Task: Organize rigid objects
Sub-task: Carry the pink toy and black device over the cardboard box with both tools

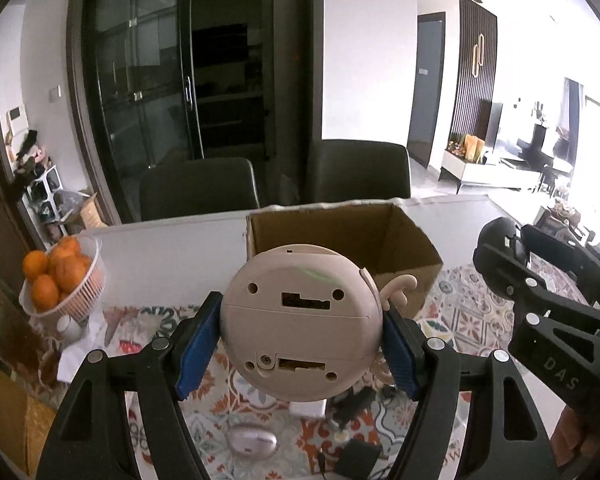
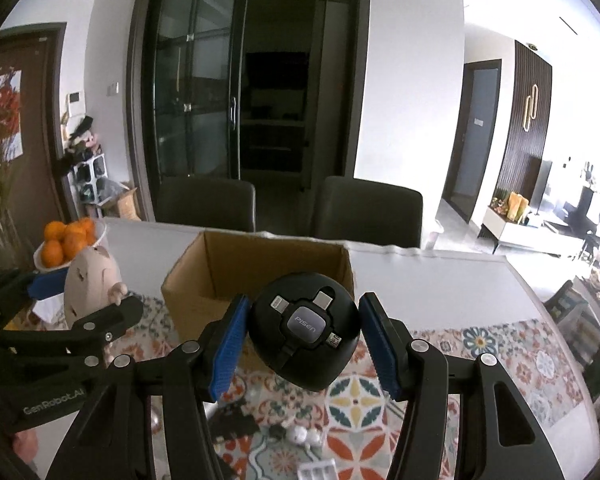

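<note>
Left tool (image 1: 300, 336): clamped on the round pink toy (image 1: 300, 320), held up over the surface just near of the box.
Right tool (image 2: 304, 344): closed on the black cable hub (image 2: 306, 330), also raised, near the box's front wall.
Cardboard box (image 2: 188, 276): open at the far middle; the visible inside looks empty.
Done: two items picked up.
Left: both drops, then the grey mouse (image 1: 253, 445), black adapter (image 1: 358, 460) and small bits on the patterned cloth (image 2: 356, 400).
</note>
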Action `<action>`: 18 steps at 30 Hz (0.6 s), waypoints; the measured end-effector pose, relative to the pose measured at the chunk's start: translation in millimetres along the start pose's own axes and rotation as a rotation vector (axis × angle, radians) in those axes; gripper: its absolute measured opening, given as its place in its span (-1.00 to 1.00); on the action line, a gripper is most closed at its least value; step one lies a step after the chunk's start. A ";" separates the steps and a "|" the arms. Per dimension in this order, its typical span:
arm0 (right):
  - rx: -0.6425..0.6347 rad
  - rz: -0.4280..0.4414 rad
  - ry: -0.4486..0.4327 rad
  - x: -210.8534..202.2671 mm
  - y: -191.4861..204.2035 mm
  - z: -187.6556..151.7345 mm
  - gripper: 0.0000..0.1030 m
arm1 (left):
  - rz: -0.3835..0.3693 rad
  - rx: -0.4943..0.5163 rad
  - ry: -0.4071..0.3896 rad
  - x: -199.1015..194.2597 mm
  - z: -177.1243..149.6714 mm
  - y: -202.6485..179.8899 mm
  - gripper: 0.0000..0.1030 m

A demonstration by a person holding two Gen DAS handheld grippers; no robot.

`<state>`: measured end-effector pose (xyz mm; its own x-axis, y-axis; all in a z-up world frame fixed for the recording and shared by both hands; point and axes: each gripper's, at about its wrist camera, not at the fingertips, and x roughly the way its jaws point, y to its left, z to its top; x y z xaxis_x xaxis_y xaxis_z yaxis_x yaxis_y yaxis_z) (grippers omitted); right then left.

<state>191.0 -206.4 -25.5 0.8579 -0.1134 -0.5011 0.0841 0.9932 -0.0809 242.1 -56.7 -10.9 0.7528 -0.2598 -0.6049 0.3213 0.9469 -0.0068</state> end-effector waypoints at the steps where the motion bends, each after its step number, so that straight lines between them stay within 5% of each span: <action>1: 0.007 0.006 0.004 3.7 -1.3 4.0 0.11 | 0.002 0.002 -0.002 2.4 4.6 0.0 0.42; 10: 0.053 0.060 0.043 44.4 -17.7 41.2 0.11 | 0.042 0.048 -0.025 21.9 40.1 -4.2 0.42; 18: 0.044 0.082 0.090 79.5 -22.9 67.8 0.11 | 0.021 0.025 0.039 52.1 68.6 0.7 0.42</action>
<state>291.6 -236.3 -5.0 0.8143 -0.0319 -0.5795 0.0394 0.9992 0.0003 321.0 -82.6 12.2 0.7370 -0.2321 -0.6349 0.3206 0.9469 0.0260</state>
